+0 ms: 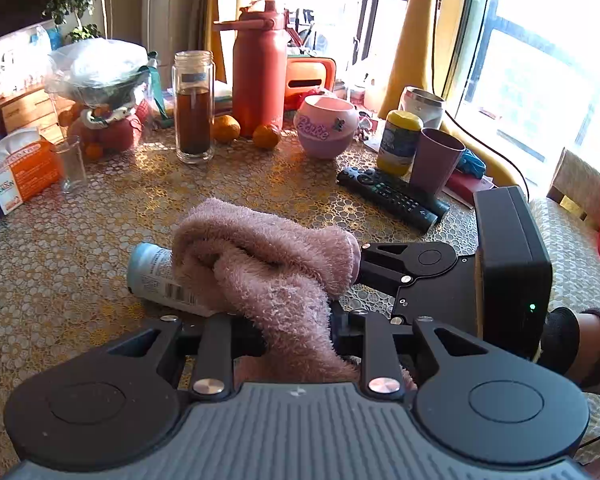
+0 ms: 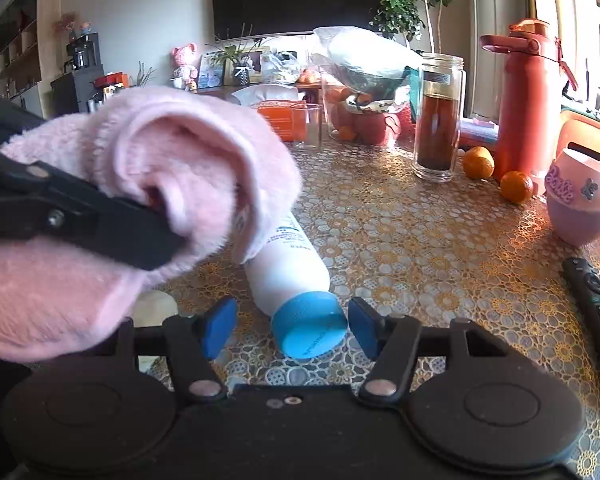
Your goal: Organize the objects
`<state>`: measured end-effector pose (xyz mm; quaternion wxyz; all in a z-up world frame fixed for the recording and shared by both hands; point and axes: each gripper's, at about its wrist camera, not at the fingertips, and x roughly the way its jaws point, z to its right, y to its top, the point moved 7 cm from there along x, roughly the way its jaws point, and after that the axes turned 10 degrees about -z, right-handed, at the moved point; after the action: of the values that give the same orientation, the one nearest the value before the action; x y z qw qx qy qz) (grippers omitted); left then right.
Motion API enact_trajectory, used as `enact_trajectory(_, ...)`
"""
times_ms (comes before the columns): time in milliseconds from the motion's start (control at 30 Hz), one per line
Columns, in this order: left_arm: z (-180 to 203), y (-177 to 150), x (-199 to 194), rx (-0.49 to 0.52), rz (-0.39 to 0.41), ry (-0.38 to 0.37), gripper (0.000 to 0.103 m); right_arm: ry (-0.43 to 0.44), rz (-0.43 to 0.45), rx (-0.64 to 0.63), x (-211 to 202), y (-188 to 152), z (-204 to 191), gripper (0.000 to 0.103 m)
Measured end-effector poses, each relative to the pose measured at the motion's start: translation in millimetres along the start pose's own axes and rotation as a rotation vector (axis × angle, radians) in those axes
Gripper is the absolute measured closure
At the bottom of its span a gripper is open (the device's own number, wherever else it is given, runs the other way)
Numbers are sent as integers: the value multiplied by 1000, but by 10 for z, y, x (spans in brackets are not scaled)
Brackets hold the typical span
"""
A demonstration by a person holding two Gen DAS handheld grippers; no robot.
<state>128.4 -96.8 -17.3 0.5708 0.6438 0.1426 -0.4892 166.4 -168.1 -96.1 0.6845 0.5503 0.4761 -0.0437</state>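
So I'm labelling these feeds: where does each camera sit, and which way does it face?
Left wrist: on the left gripper, facing the window; shows its own linkage, the right gripper and a wrist.
Right wrist: on the right gripper, facing the TV wall; shows its blue pads and the left gripper.
Both show the towel, bottle and thermos.
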Motion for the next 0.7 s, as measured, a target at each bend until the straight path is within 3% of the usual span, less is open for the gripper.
enact_trajectory(167,-174,76,257,-50,-57,-42,77,29,17,-38,18,24,-8,44)
enact_trajectory(367,-496,127,433,-119,-78,9,77,28,20,-85,36,41,-45,51)
enact_trajectory(700,-1226,60,434,-295,-65,112,77,7,2,-101,75,52,-32,54)
